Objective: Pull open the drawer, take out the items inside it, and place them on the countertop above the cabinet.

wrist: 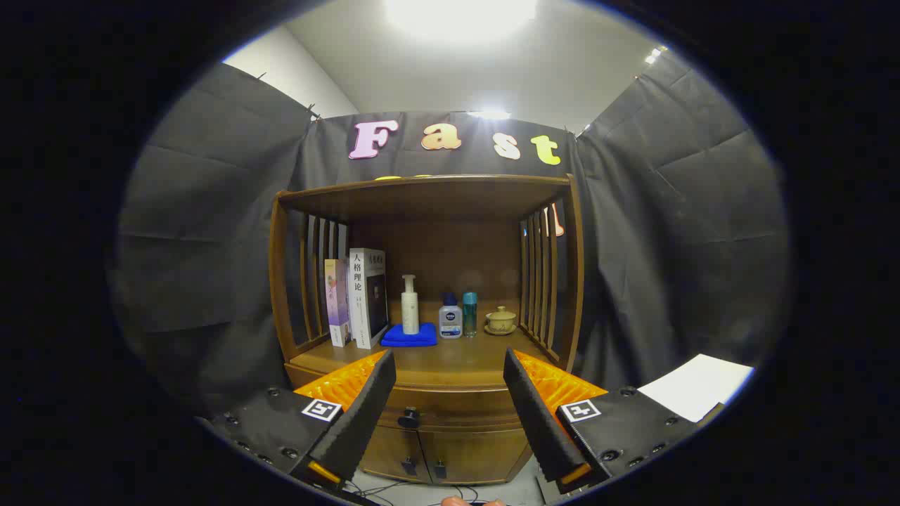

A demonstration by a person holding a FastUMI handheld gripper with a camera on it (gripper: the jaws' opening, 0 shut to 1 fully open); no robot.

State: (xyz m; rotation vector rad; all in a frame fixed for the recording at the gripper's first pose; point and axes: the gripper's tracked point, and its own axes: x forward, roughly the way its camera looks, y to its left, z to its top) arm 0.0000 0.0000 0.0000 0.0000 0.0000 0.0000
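A: Which step is in hand?

B: The first one, it is judged. The drawer (450, 413) under the countertop (450, 365) is seen shut, its front flush with the cabinet (450, 450), so nothing has yet been pulled open and the items inside remain hidden.

A: How is the hand-held gripper (450, 369) held?

B: It is spread wide and nothing is gripped. Its 2 padded fingers (362, 414) are seen apart, with the drawer front framed between them and the dark round knob (409, 419) lying between them, nearer the left finger. No contact with the knob is seen; the cabinet lies beyond the fingertips.

A: What is already on the countertop?

B: At the far left, 2 books (358, 299) are stood upright. To their right a white pump bottle (410, 304) is set on a folded blue cloth (409, 335), then a small bottle (450, 320), a teal bottle (470, 313) and a lidded cup (500, 320) at the far right. The near strip of the countertop is bare.

A: What is called for next?

B: The hand-held gripper would need to be brought forward and lowered, shifted slightly left until the knob is centred between the fingers, then closed on it and drawn straight back. The bare near strip could be used for the items afterwards.
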